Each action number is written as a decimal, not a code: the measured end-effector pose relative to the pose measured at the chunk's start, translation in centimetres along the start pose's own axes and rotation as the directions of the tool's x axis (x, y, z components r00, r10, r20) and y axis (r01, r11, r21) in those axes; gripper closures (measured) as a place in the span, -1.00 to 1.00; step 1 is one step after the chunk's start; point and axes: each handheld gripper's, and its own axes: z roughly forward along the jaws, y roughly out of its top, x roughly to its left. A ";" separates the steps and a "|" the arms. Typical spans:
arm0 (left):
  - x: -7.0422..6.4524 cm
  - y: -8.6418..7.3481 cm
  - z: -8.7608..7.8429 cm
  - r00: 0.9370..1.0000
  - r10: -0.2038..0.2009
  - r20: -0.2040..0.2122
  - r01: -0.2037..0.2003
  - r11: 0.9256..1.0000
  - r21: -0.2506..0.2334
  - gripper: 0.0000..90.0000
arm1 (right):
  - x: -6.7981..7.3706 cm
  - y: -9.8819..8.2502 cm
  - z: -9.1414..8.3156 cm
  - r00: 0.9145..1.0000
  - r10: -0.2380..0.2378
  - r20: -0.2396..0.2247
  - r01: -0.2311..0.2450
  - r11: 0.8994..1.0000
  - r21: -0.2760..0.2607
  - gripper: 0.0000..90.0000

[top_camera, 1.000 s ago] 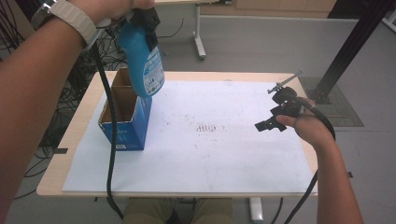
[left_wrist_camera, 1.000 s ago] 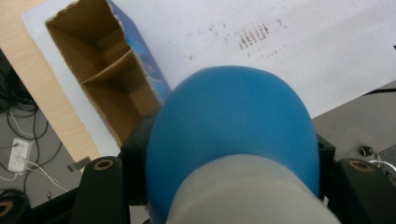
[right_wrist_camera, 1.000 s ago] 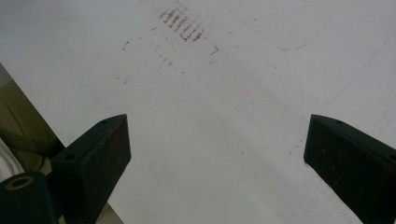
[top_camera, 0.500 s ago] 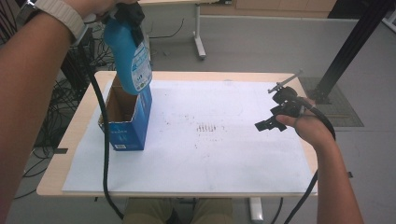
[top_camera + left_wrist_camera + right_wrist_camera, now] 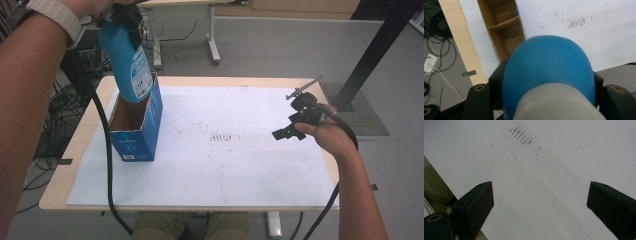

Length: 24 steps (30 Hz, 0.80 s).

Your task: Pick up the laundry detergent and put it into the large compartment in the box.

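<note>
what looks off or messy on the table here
Nothing spilled or damaged. The white sheet carries reddish-brown smudges near its middle, and the blue bottle hangs tilted over the open box.

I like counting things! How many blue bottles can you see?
1. The blue bottle hangs from the left gripper, bottom down over the open blue box at the table's left. More might be hidden inside the box.
</note>
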 end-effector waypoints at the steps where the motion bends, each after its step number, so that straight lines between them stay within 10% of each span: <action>1: 0.1 0.0 0.0 1.000 -0.006 -0.003 0.006 1.000 0.001 -0.14 | 0.0 0.0 0.0 1.000 0.001 0.001 -0.001 1.000 0.000 -0.84; 24: 2.2 0.1 1.7 0.997 -0.078 -0.031 0.078 0.997 0.022 -0.14 | -0.1 0.2 0.5 1.000 0.000 -0.004 0.000 1.000 0.007 -0.84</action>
